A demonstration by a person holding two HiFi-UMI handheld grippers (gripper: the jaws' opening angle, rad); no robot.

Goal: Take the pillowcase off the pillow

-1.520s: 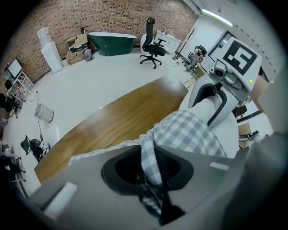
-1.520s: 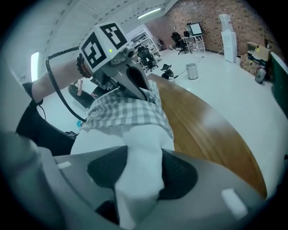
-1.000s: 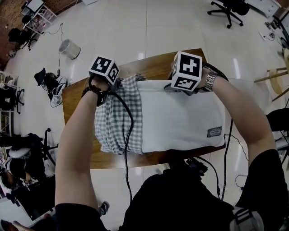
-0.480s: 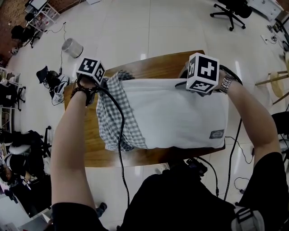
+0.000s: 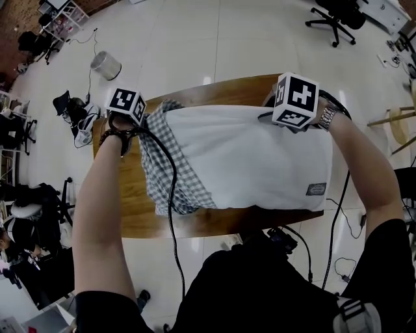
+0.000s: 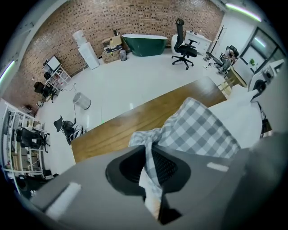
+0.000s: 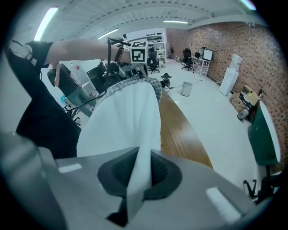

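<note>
Lying across one wooden counter [image 5: 221,223], one white pillow [image 5: 253,162] is mostly out of one grey-and-white checked pillowcase [image 5: 170,170]. The pillowcase is bunched up at the pillow's left end and covers only that end. The rest of the pillow is bare, with a small grey label [image 5: 316,189] near its right front corner. The left hand-held gripper [image 6: 150,182] has its jaws clamped on a twisted corner of the checked fabric, at the far left of the pillow. The right hand-held gripper [image 7: 134,179] has its jaws pinched on a fold of the white pillow cloth at the far right corner. The two grips sit at opposite ends, placed to pull apart. By this view the task looks well advanced but unfinished: the last covered end has yet to slide free of the case. There are two hand-held grippers in all, one in each hand. Around the counter lies a pale glossy floor [image 5: 195,39], with an office chair [image 5: 328,13] and a bin [image 5: 106,65] well apart from the counter.
</note>
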